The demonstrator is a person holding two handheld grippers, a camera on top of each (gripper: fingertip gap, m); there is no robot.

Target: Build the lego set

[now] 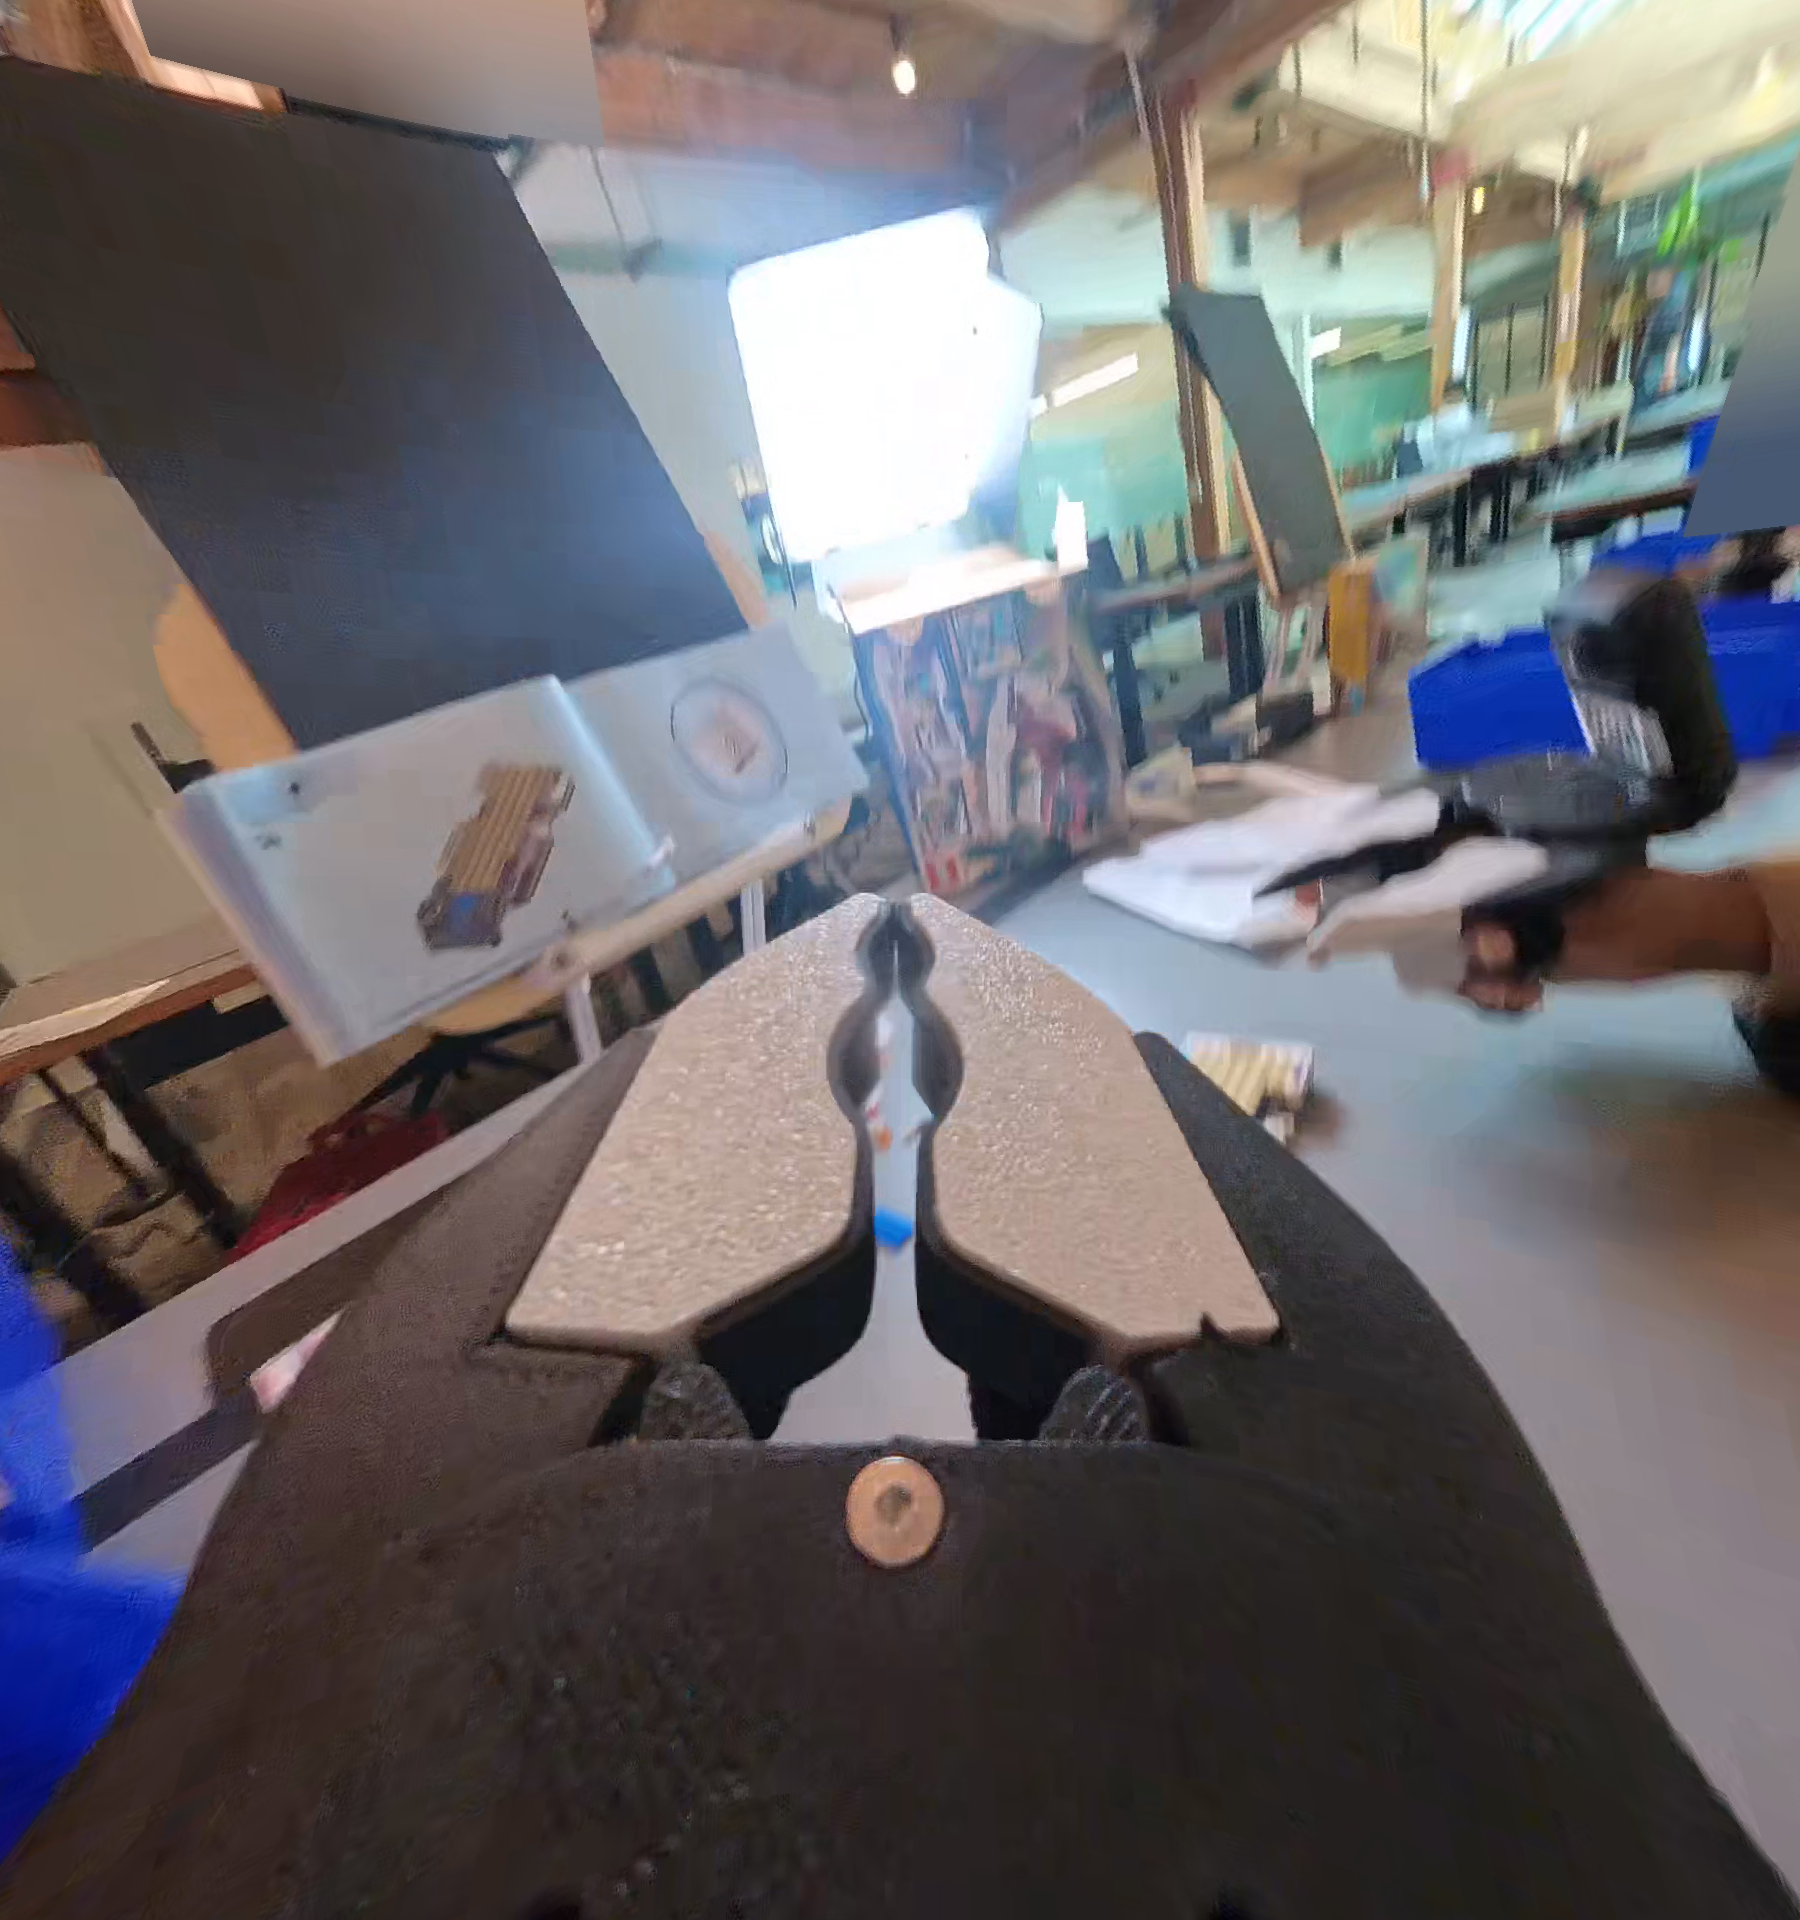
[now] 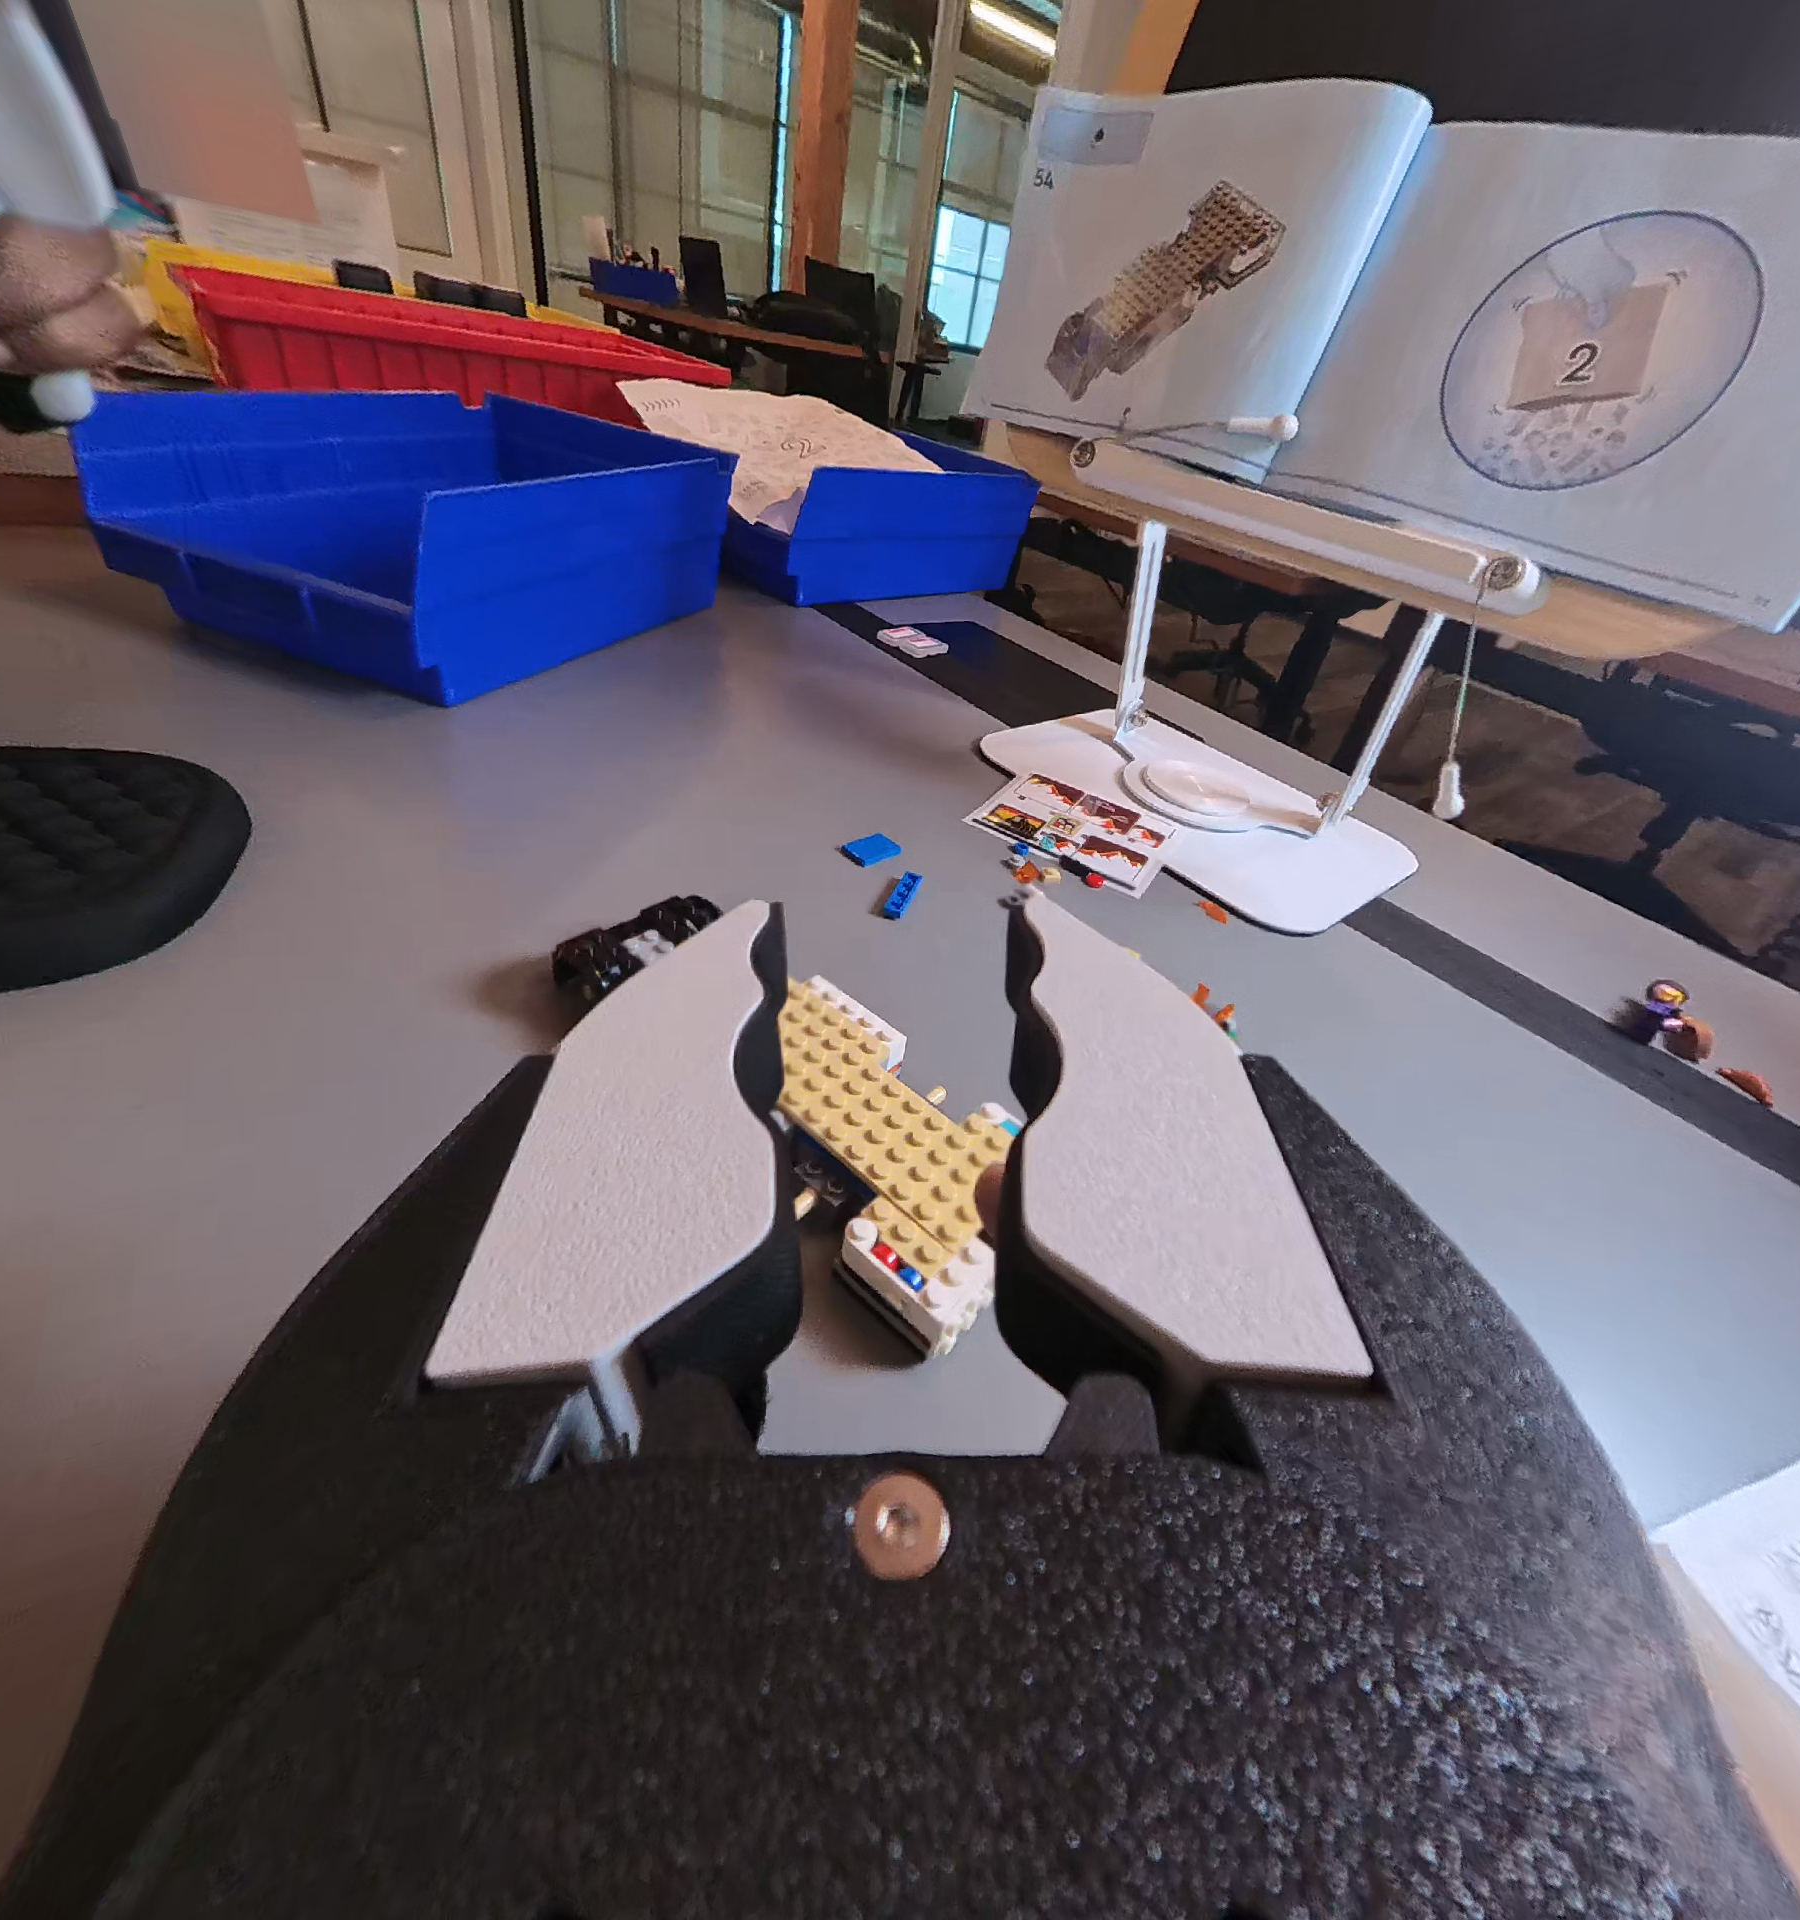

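- Right gripper (image 2: 891, 914), nearest the camera, grips the tan brick model (image 2: 891, 1132) on the grey table (image 2: 460, 831).
- Blue bricks (image 2: 901, 894) at twelve o'clock.
- Left gripper (image 1: 894, 920) closed, nothing between its tips.

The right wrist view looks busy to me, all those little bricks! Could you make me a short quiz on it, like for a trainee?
1. True or false: the right gripper has its fingers spread apart, with the tan studded brick model between them.
2. Which bin lies nearest the camera: A) the yellow one, B) the red bin, C) the blue bin?
3. Fill in: the open instruction booklet rests on a ______ stand on the grey table.

Key: 1 true; whether the pads press the model cannot be told. 2 C. 3 white.
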